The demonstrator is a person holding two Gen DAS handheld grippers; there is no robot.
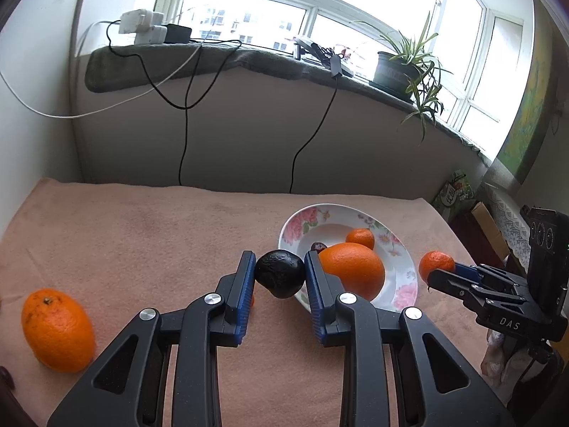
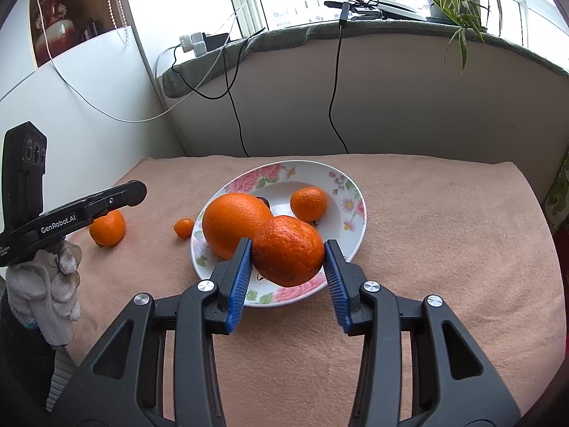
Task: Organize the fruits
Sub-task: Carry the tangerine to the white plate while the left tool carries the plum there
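Bright daylight enters through a white-framed bay window (image 1: 320, 10). Grey cloth covers the curved sill (image 1: 213, 60), carrying a potted spider plant (image 1: 409, 64) and chargers (image 1: 142, 25). Black cables (image 1: 185, 135) hang down the pale wall (image 1: 249, 135). Pink cloth covers the surface (image 1: 142, 235)

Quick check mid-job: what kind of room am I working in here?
Most likely a room in a home, by a bay window. A potted plant and chargers sit on the cloth-covered windowsill, and the floral plate rests on a pink blanket, not a workbench.
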